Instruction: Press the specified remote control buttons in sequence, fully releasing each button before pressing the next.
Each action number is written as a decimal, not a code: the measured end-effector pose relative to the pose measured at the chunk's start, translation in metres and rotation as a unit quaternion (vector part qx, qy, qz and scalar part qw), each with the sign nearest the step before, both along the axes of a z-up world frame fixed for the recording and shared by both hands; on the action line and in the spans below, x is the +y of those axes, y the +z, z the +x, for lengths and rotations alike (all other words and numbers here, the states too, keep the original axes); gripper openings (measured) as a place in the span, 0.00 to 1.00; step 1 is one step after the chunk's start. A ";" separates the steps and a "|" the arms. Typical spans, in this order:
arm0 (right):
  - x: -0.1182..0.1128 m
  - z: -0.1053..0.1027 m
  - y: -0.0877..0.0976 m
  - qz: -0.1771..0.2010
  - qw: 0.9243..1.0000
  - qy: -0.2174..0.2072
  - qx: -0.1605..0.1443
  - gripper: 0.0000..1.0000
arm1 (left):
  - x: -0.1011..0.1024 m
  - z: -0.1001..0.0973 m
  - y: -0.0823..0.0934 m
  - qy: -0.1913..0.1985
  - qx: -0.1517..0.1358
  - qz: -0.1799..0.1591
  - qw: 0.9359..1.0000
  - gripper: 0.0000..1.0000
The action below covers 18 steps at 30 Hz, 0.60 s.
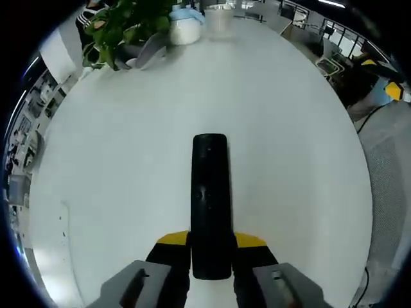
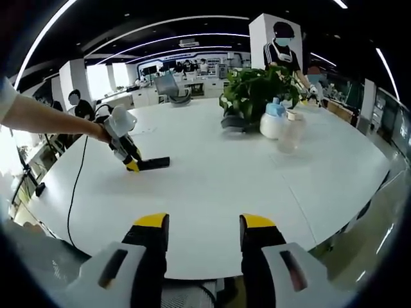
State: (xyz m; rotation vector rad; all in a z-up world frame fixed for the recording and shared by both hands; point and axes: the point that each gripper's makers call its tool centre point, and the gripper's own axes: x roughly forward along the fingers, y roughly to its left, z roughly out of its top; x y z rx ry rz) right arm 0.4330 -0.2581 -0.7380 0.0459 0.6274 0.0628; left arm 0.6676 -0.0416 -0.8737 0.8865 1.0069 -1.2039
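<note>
Task status: the remote control point(image 1: 210, 205) was secured but, judging by the layout, no button press was under way. The left gripper point(image 1: 210, 256) had its fingers closed on the near end of the remote control, which extended forward, away from the camera, over the white bench point(image 1: 115, 167). In the right gripper view, the same remote point(image 2: 153, 163) lay low over the bench surface, held at one end by the left gripper point(image 2: 131, 162); whether it touched the bench could not be determined. The button face was too dark to read. All presses appeared outstanding.

Pose: a person's forearm point(image 2: 51, 119) reached in from the left to carry the left gripper, angled downward toward the bench. The right gripper point(image 2: 203, 237) hovered at the bench edge, well apart from the remote, fingers parted and empty. A potted plant point(image 2: 260, 90) and two containers point(image 2: 282, 125) stood beyond.
</note>
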 end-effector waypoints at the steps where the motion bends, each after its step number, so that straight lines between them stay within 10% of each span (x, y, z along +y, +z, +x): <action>1: 0.000 0.000 0.000 -0.001 1.000 0.000 0.000 0.44 | 0.000 0.000 0.000 0.001 -0.002 0.001 1.000 0.24; 18: -0.003 -0.001 0.000 -0.002 1.000 -0.006 -0.001 0.42 | 0.000 -0.008 -0.001 -0.009 -0.002 0.038 0.999 0.23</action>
